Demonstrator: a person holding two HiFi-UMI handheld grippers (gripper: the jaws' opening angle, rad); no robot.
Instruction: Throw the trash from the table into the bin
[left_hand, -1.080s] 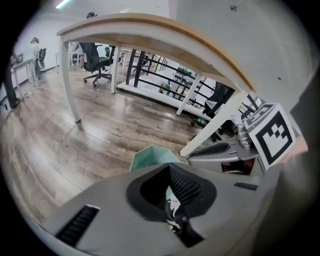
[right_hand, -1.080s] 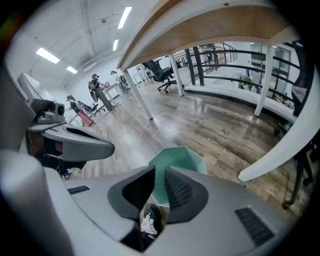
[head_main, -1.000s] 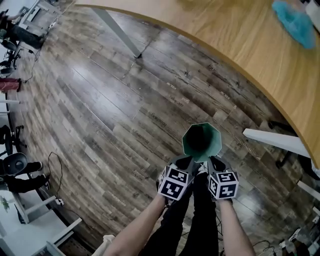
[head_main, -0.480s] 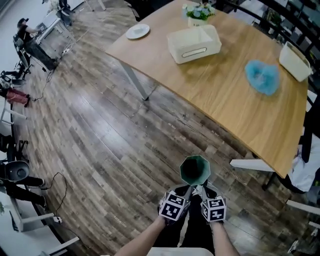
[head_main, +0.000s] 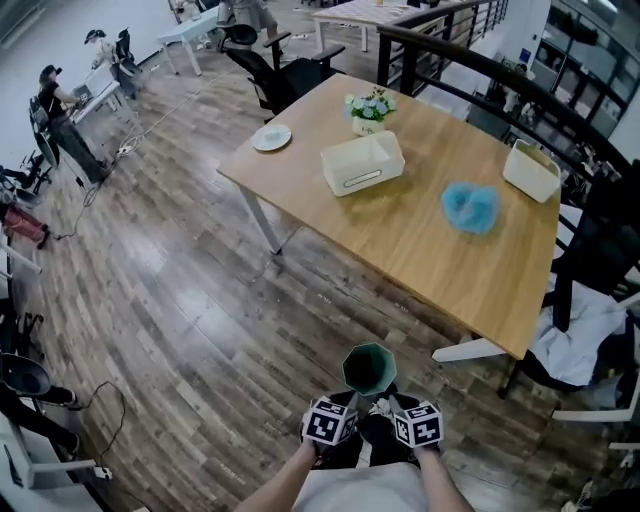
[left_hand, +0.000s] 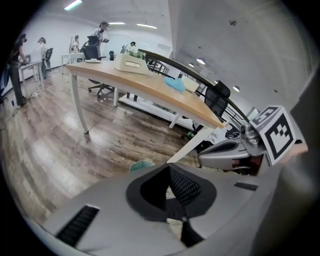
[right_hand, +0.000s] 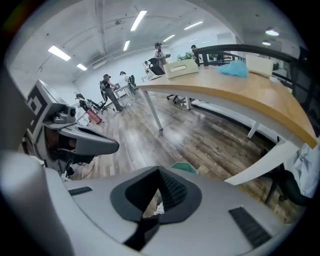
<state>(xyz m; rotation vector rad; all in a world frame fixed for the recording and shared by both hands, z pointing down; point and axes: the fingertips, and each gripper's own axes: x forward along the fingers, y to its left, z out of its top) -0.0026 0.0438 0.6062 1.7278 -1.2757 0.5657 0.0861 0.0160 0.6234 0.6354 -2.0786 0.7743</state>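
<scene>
A green bin (head_main: 369, 368) stands on the wood floor right in front of my two grippers, its dark mouth open upward. My left gripper (head_main: 351, 402) and right gripper (head_main: 393, 403) hang side by side just above its near rim, both shut with nothing held. In the left gripper view the bin's rim (left_hand: 141, 164) peeks over the left gripper (left_hand: 182, 218). It peeks over the right gripper (right_hand: 145, 220) in the right gripper view (right_hand: 185, 167) too. A blue crumpled piece (head_main: 471, 208) lies on the wooden table (head_main: 420, 250), far from both grippers.
The table also bears a white basket (head_main: 362, 163), a flower pot (head_main: 368, 110), a plate (head_main: 271, 137) and a second white basket (head_main: 532, 171). Chairs (head_main: 590, 290) stand at its right side, one draped with cloth. People and desks are at the far left.
Both grippers have risen from the bin's rim. The head view has lifted, so the bin looks smaller and the whole table with its items has come into sight.
</scene>
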